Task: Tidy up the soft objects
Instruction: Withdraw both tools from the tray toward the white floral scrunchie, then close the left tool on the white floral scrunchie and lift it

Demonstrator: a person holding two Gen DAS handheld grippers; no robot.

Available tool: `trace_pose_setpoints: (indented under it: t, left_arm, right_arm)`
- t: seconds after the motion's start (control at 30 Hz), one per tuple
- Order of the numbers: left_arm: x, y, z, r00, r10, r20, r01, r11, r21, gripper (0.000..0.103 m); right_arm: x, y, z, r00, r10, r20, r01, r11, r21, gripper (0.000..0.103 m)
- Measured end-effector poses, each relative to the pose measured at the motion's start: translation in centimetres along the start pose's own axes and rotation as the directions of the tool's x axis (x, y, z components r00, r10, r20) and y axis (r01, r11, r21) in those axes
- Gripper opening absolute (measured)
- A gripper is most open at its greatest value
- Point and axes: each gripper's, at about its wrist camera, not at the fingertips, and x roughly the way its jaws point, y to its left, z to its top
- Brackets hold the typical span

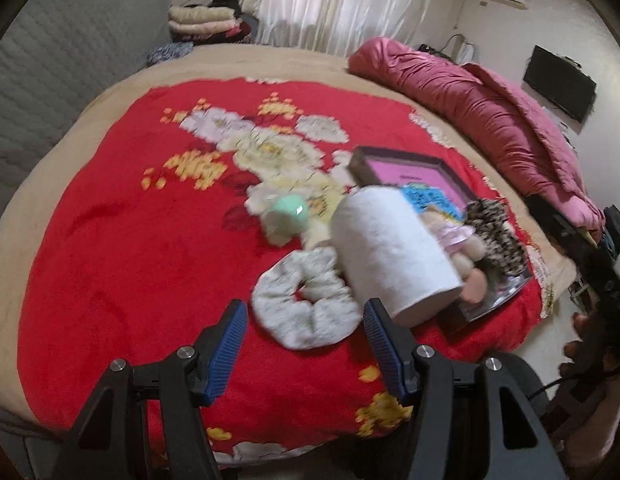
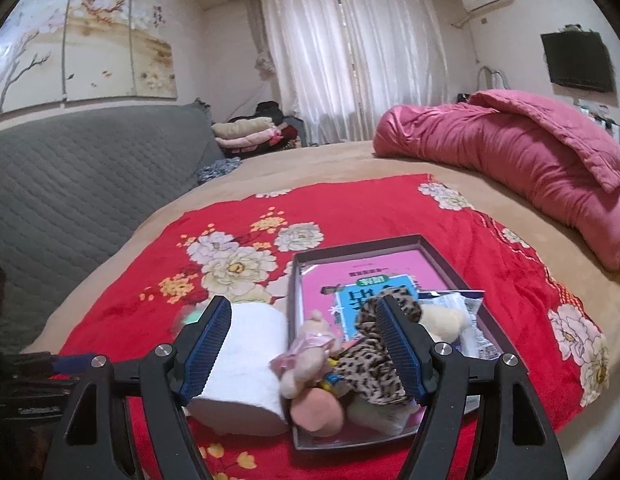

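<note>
So the blanket (image 2: 390, 208) is spread on the bed (image 2: 310, 160), and the tray (image 2: 438, 252) sits on it toward the blanket's right edge. Books (image 2: 374, 280) lie flat in the tray, with the plush doll (image 2: 310, 352) and the leopard scrunchie (image 2: 370, 360) piled on them at the near end. The towel roll (image 1: 390, 248) lies just outside the tray's left wall, touching it. The pale scrunchie (image 1: 306, 308) is left of the roll, the small round thing (image 1: 288, 210) behind it. The quilt (image 2: 510, 152) is heaped along the bed's far right edge.

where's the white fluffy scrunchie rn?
In the left wrist view, the white fluffy scrunchie lies on the red floral blanket, just ahead of the open left gripper, touching the white towel roll on its right.
</note>
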Motion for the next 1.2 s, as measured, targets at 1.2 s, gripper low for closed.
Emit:
trace_pose_setpoints:
  t: [1.2]
  left_arm:
    - [10.6, 2.1, 0.3, 0.983, -0.139, -0.115, 0.132, 0.989, -0.072, 0.034]
  right_arm:
    - [6.6, 8.3, -2.1, 0.978, 0.054, -0.204, -0.094, 0.977, -0.190, 0.076]
